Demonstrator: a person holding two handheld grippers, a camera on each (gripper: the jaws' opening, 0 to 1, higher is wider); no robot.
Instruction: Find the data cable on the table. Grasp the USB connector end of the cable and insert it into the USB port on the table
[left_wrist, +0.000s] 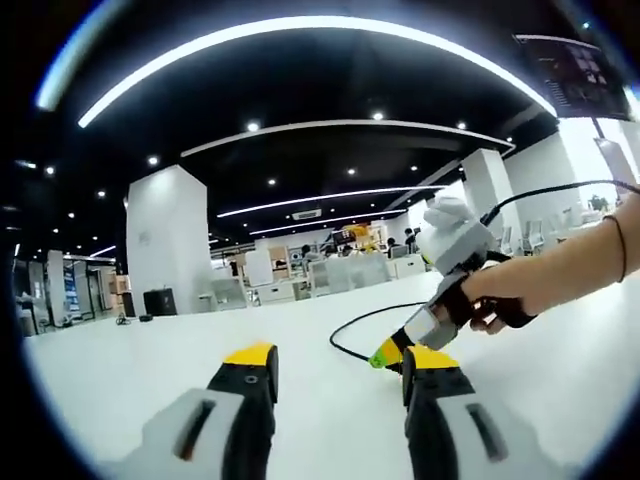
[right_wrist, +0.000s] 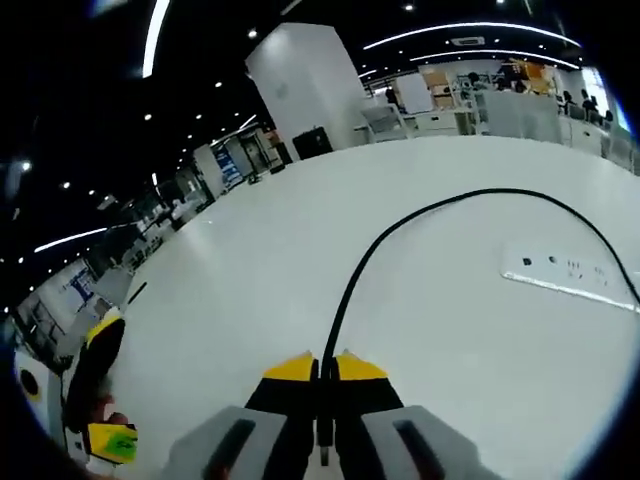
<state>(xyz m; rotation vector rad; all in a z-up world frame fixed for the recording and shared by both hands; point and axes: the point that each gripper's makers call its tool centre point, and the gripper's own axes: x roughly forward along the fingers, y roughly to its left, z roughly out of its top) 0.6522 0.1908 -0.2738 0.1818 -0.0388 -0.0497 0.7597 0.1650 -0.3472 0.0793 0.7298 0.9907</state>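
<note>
– Checking the claws: where is the cable held?
– Clamped in the right claw (right_wrist: 325, 366), jaws shut together on the black cable (right_wrist: 470, 193) close to the white counter (right_wrist: 250, 280). From the yellow tips the cable is arced away and round to the right, past a white socket strip (right_wrist: 568, 277) lying flat on the counter.
– Connector end?
– Cannot be told. A short stub is seen running back between the jaws, too blurred to name.
– Other side?
– The left claw (left_wrist: 340, 362) is set apart, bare counter seen between its tips. The right claw is seen just beside its right tip, gripped by a hand (left_wrist: 505, 300), with a loop of cable lying on the counter behind.
</note>
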